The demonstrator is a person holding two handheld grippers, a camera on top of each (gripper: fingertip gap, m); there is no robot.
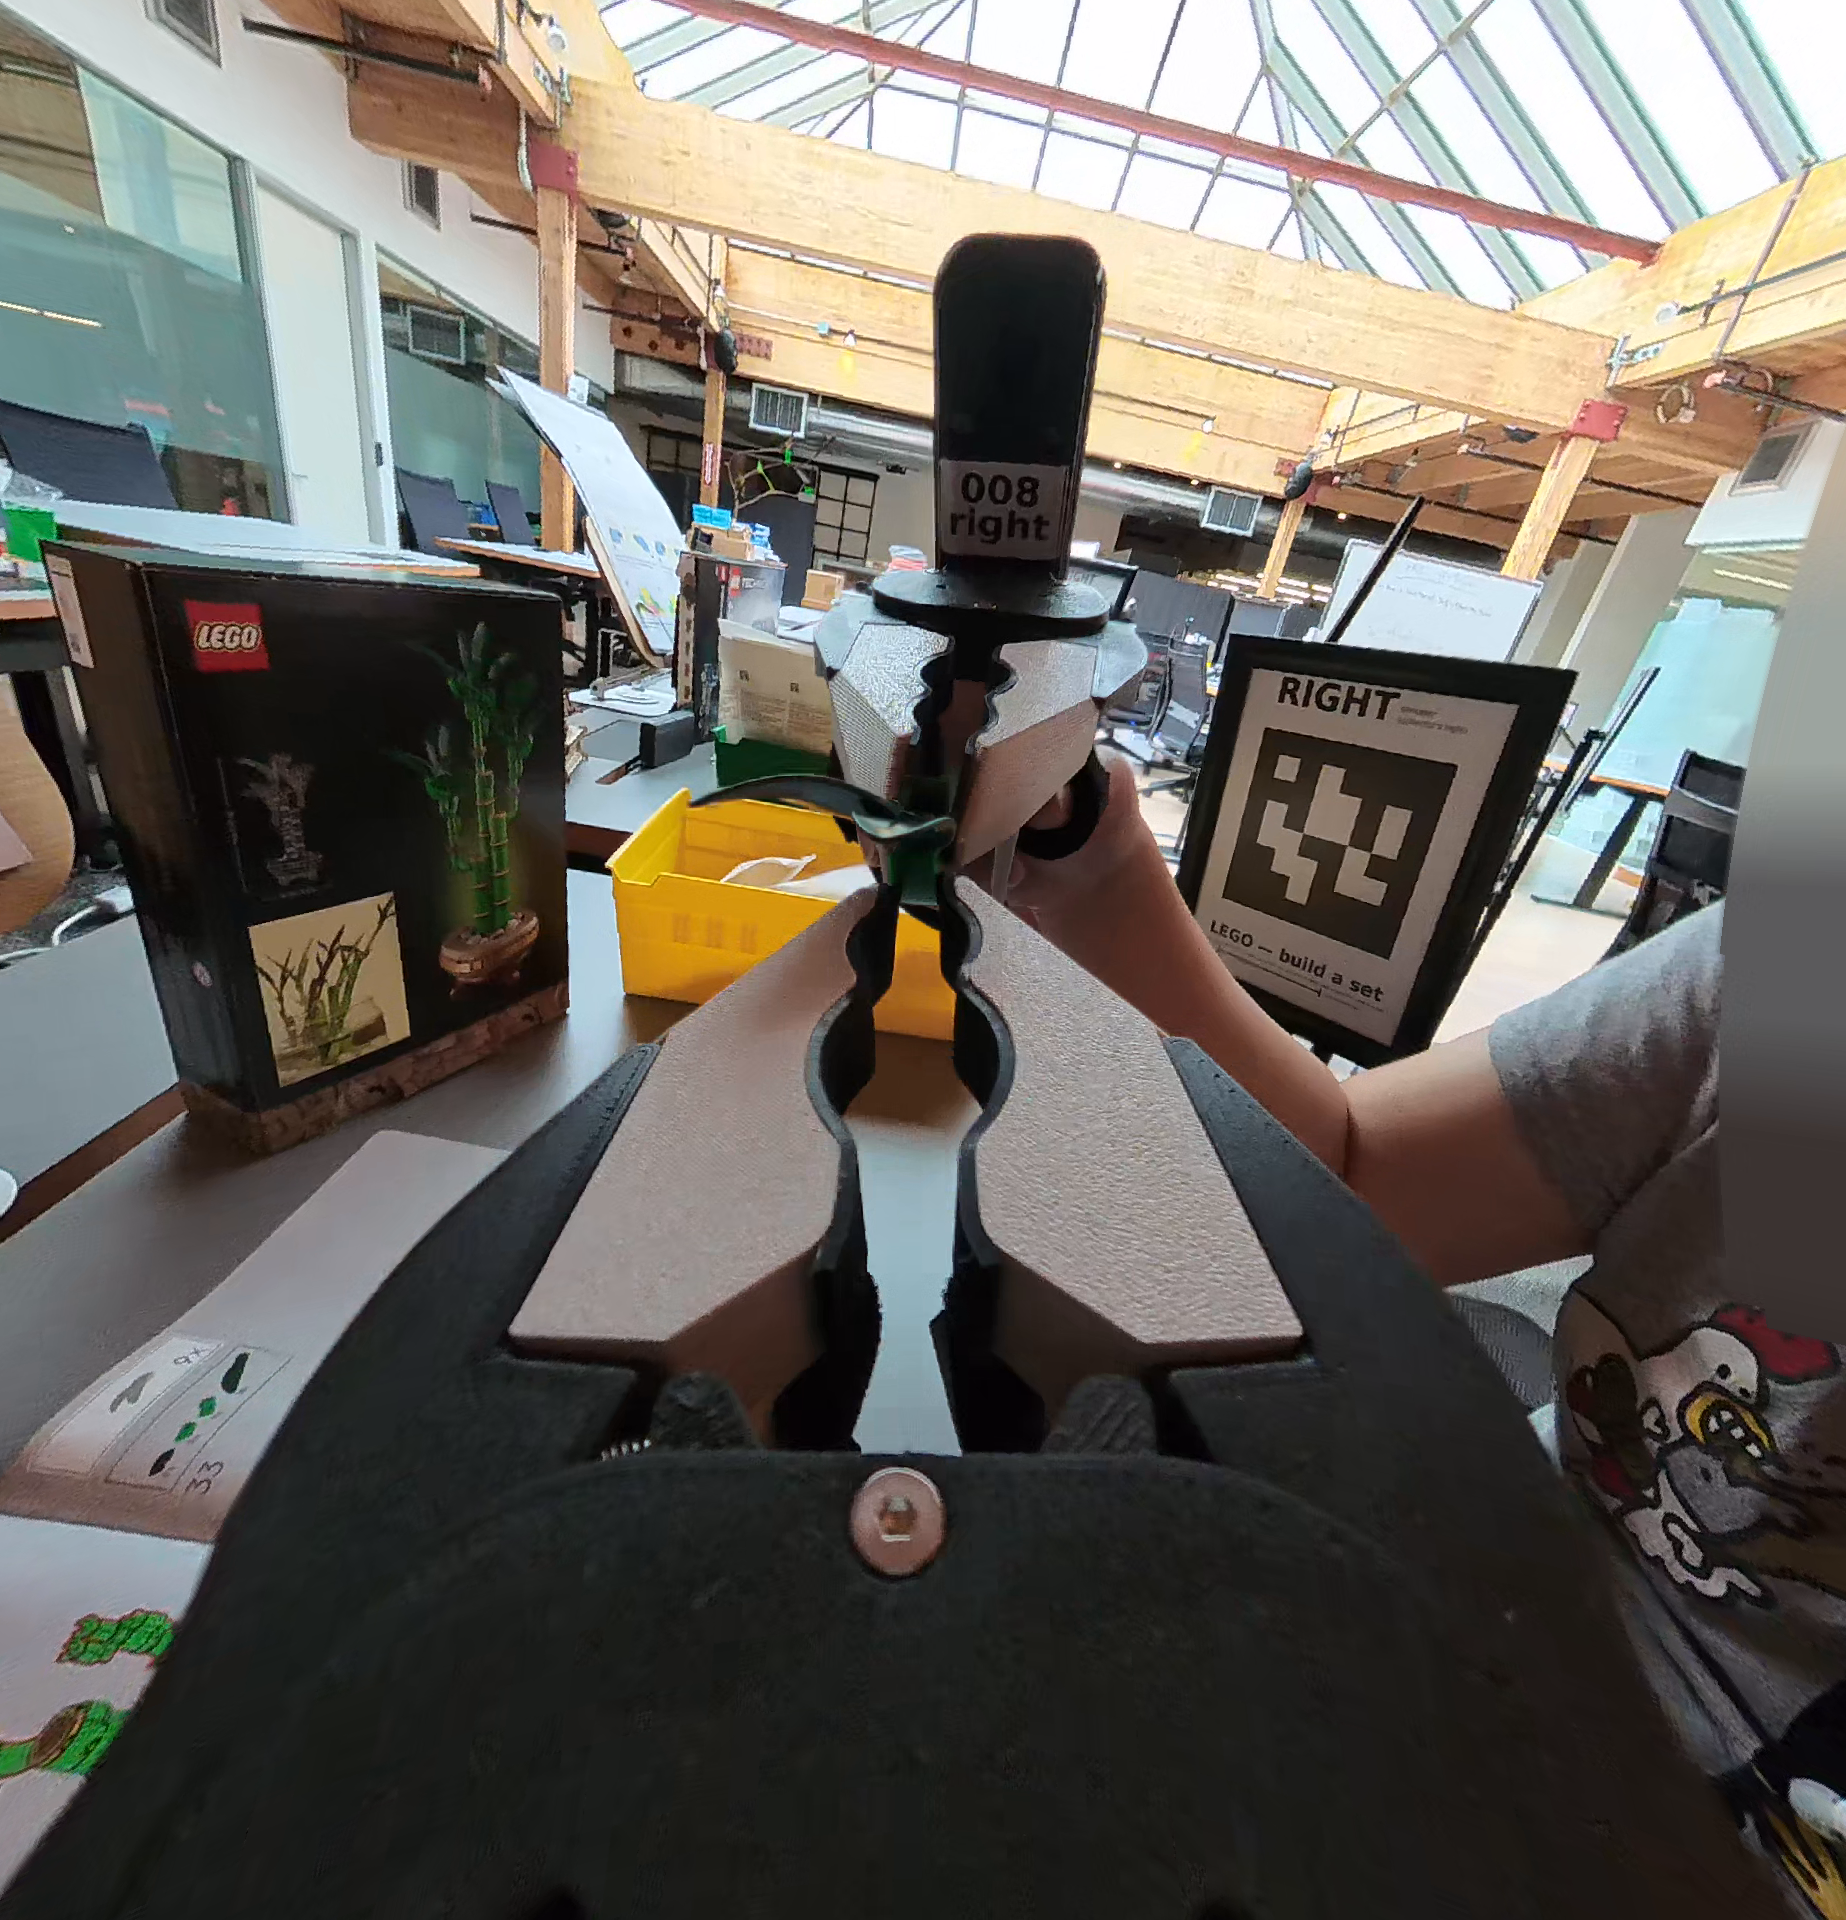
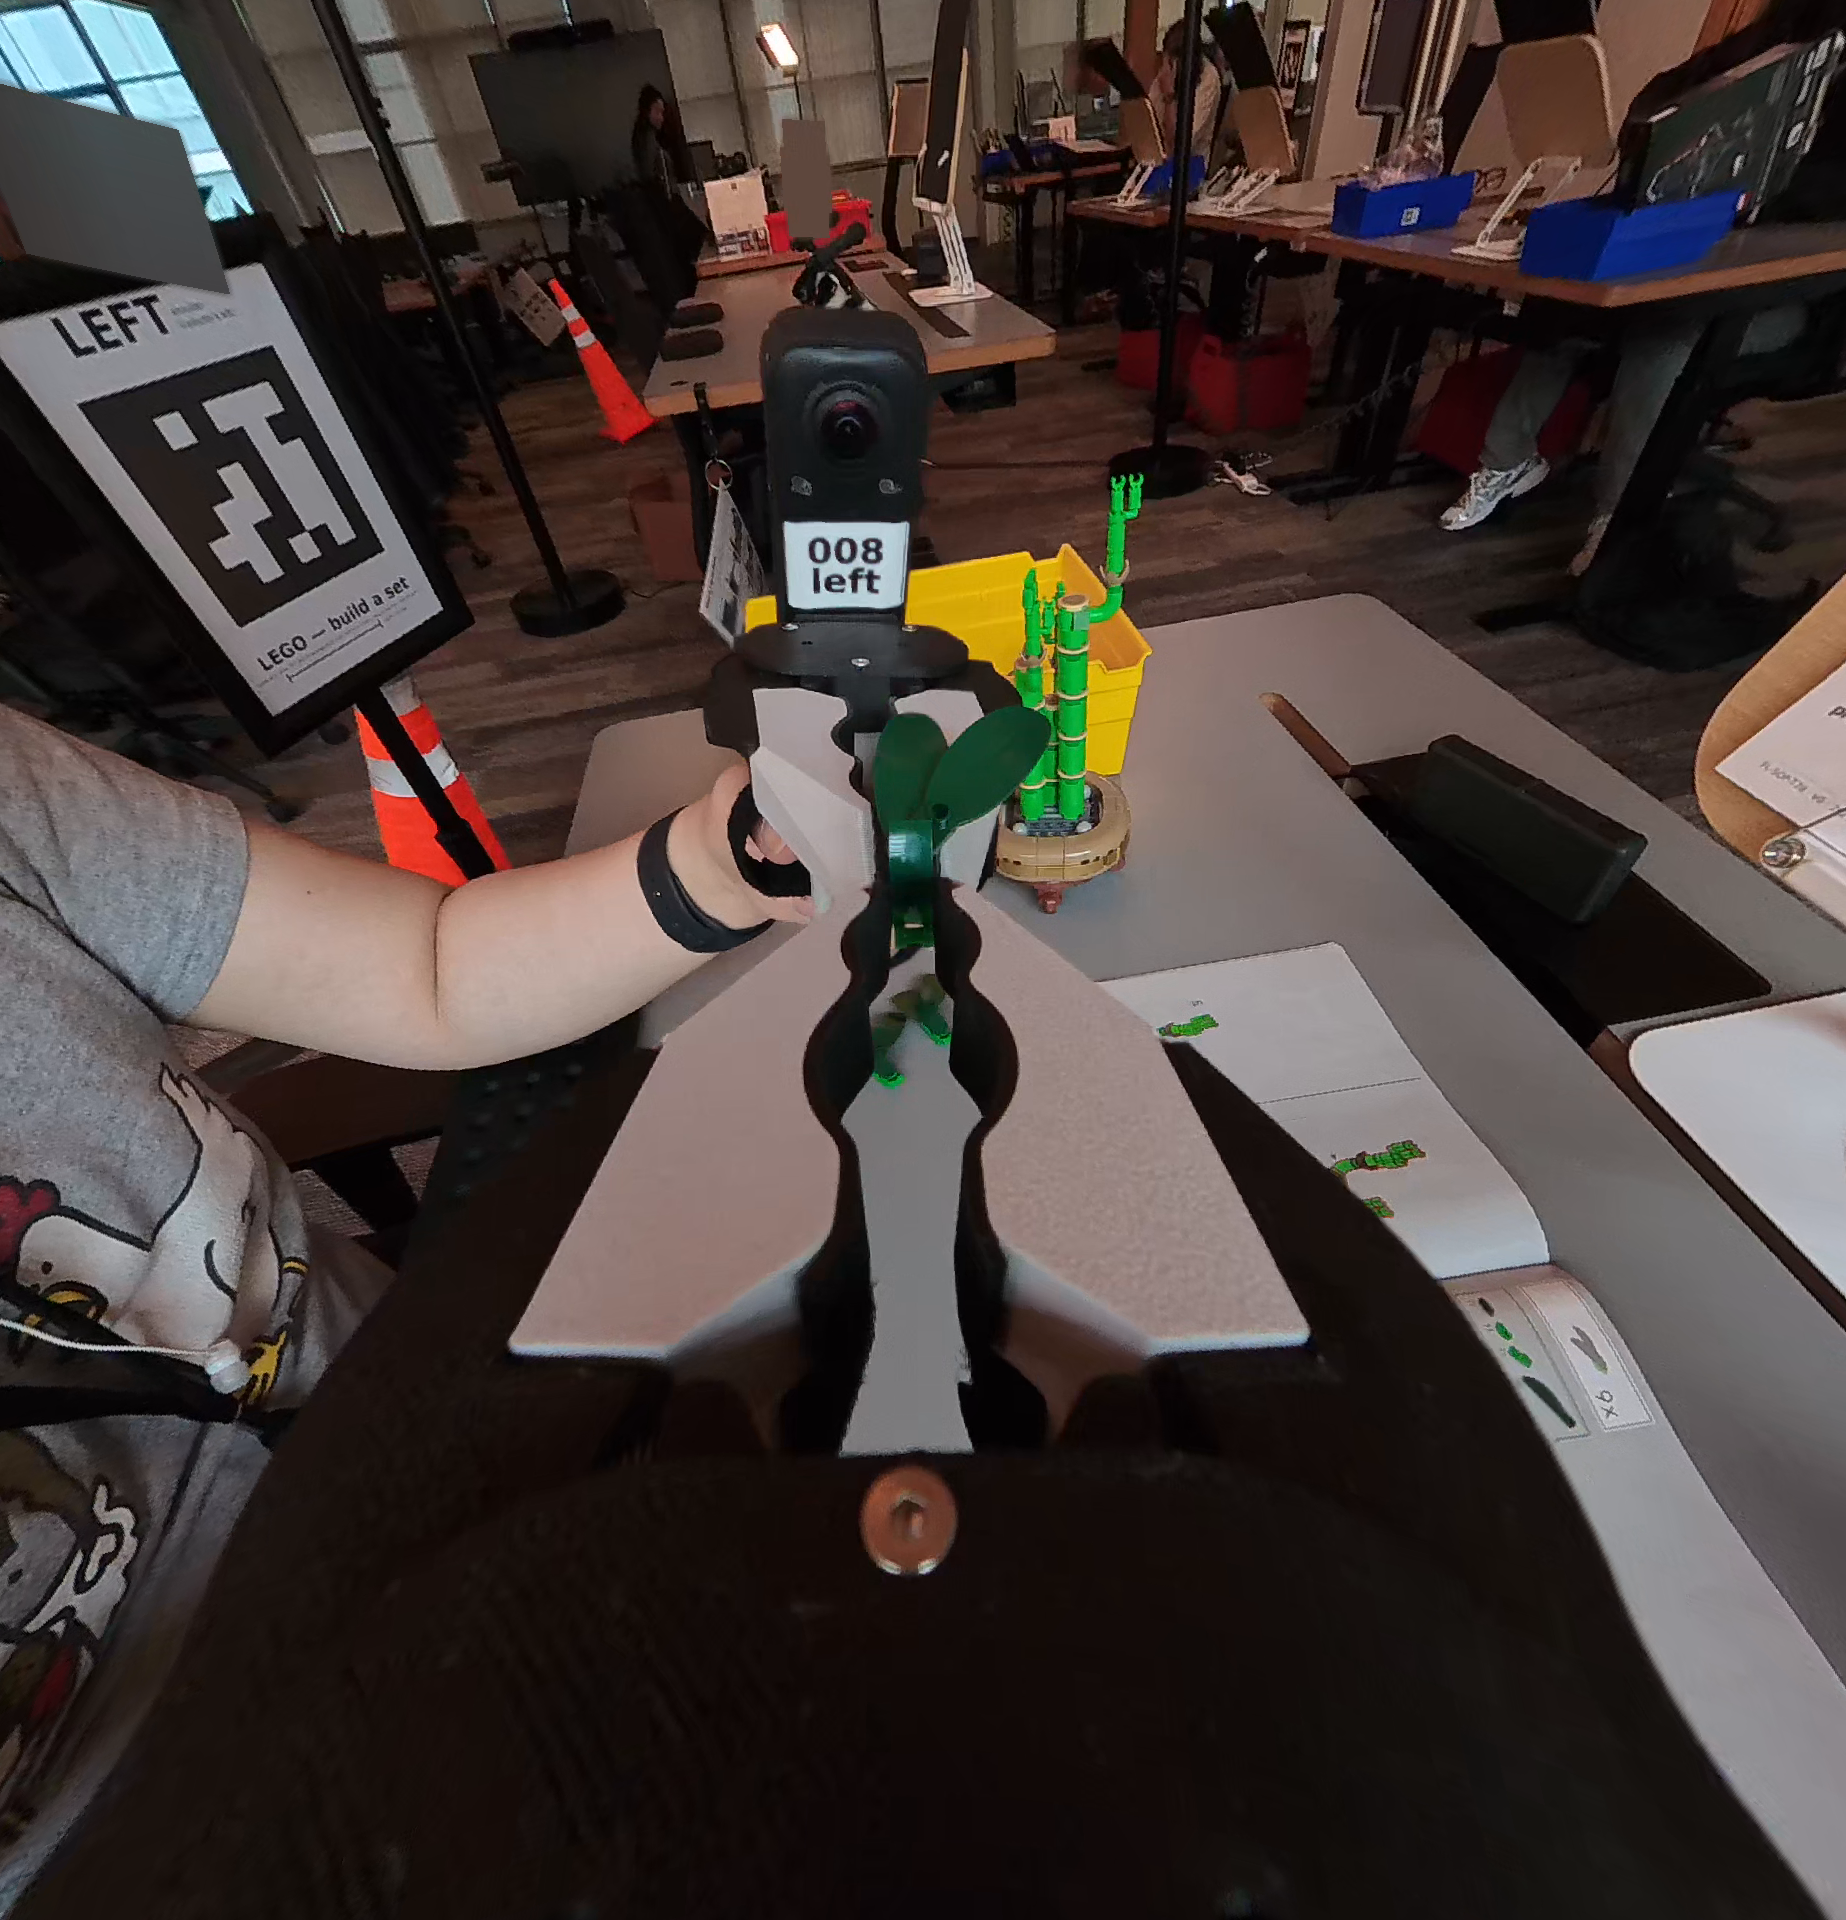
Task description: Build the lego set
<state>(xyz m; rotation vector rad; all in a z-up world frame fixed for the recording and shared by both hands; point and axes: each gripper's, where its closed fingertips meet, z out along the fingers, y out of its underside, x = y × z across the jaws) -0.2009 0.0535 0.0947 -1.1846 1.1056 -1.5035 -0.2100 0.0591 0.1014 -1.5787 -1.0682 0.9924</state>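
A dark green leaf piece [image 1: 877,816] hangs in the air between my two grippers, which face each other tip to tip. In the right wrist view it shows as two broad dark green leaves on a green clip [image 2: 914,868]. My left gripper [image 1: 914,899] is shut on its lower green part. My right gripper [image 2: 911,925] is shut on the same piece from the opposite side. The right gripper also shows in the left wrist view [image 1: 934,831], and the left gripper in the right wrist view [image 2: 883,862]. A bamboo model [image 2: 1064,717] stands in a tan pot [image 2: 1064,854] behind them.
A yellow bin [image 1: 711,925] stands on the grey table [image 2: 1262,790], near the model. Loose green pieces [image 2: 908,1029] lie below the grippers. An open instruction booklet [image 2: 1314,1091], the set's box [image 1: 327,831], a black case [image 2: 1521,831] and framed marker signs [image 1: 1345,831] surround the work spot. Only a small space, under 4 cm, lies between the two pairs of fingers.
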